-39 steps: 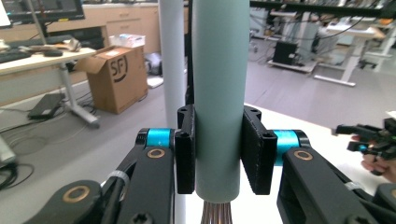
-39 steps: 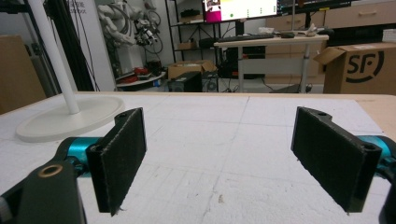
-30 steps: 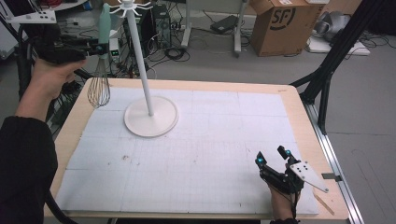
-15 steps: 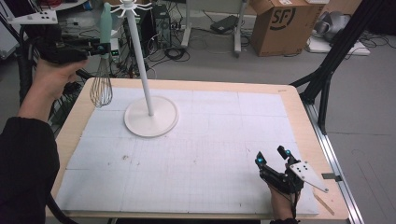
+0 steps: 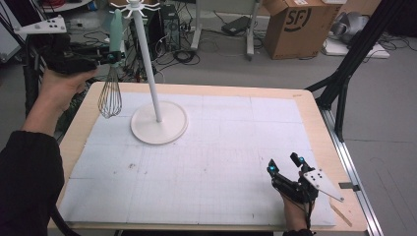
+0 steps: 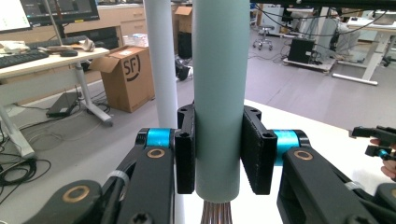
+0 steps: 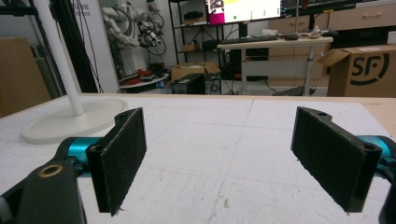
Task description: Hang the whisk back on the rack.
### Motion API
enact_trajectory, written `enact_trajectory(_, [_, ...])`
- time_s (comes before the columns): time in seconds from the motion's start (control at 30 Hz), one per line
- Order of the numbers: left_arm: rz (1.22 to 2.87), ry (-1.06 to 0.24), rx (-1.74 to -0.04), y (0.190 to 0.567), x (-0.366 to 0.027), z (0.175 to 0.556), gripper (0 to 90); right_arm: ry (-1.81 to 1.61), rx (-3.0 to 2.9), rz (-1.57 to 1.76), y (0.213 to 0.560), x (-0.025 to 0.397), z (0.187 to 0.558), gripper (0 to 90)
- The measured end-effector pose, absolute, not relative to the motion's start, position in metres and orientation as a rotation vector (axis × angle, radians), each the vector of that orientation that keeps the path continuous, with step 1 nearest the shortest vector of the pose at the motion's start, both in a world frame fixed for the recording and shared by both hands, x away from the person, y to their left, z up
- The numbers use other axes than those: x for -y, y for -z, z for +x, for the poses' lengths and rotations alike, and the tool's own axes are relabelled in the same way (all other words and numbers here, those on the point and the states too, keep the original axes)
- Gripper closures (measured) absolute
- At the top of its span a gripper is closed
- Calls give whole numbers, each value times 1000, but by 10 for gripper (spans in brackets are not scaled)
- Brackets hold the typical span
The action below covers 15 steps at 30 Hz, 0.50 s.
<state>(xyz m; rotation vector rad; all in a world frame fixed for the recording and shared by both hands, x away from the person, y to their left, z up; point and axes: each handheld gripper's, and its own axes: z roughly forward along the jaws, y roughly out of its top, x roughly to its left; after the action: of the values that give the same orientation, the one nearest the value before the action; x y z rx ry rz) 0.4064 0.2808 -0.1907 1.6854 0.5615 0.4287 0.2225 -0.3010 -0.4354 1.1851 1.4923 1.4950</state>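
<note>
A wire whisk with a pale green handle hangs upright above the table's far left corner. My left gripper is shut on the handle, just left of the white hook stand. In the left gripper view both pads clamp the handle, and the stand's pole rises right behind it. The stand's round base rests on the white mat. My right gripper sits low at the front right, open, with nothing between its pads. The stand base lies far to its left.
A white gridded mat covers the wooden table. A cardboard box and cables lie on the floor beyond it. Black tripod legs and a metal rail run along the right edge.
My left gripper has carried the whisk a little to the right, closer to the stand's pole. The right gripper has not moved.
</note>
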Motion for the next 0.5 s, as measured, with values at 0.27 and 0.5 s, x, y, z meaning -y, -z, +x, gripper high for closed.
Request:
enact_trajectory(0.27, [1676, -438, -580, 189, -277, 408, 693, -1504, -1493, 1182, 435, 301, 223, 172])
enact_trajectory(0.5, [1695, -466, -587, 188, -270, 406, 692, -1505, -1491, 1182, 435, 301, 223, 172])
